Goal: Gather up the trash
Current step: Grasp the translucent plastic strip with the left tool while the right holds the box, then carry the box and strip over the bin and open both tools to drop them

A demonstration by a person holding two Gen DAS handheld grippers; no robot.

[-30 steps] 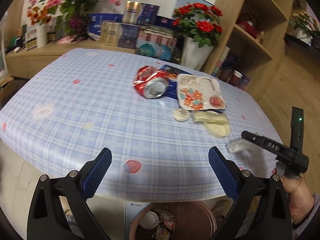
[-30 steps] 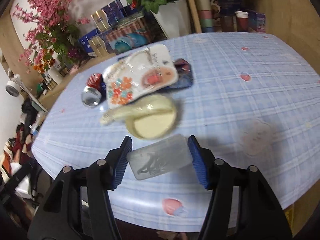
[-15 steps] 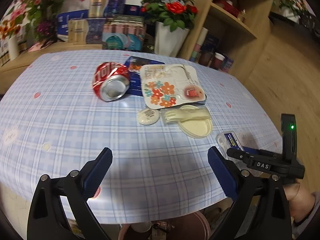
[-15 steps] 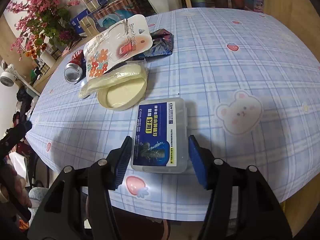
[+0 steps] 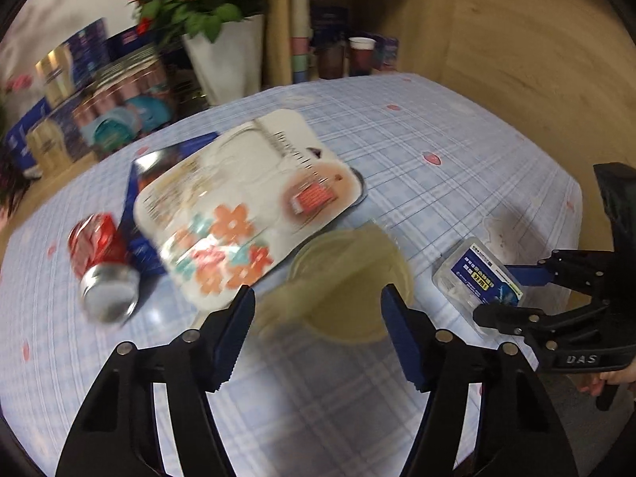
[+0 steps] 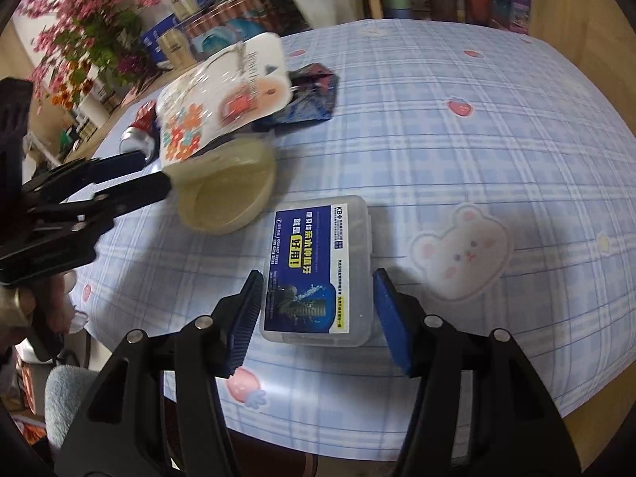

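Trash on blue checked tablecloth [image 6: 457,151]: clear plastic box with blue label [image 6: 318,266] lower centre near the front edge, between the right gripper [image 6: 316,314]'s part-open pads, contact unclear. Left gripper [image 5: 318,330] is closing around a cream round plastic lid [image 5: 353,282], not yet gripping. Crushed red can [image 5: 99,262] lies left; cloth at right is bare.

Bench [image 6: 497,151] under blue checked cloth with bear and strawberry prints. Red roses in white vase [image 5: 226,59] at 12 o'clock. Pink blossom sprays [image 6: 91,20] at 10 o'clock. Paper cups [image 5: 359,55] on wooden shelf behind.
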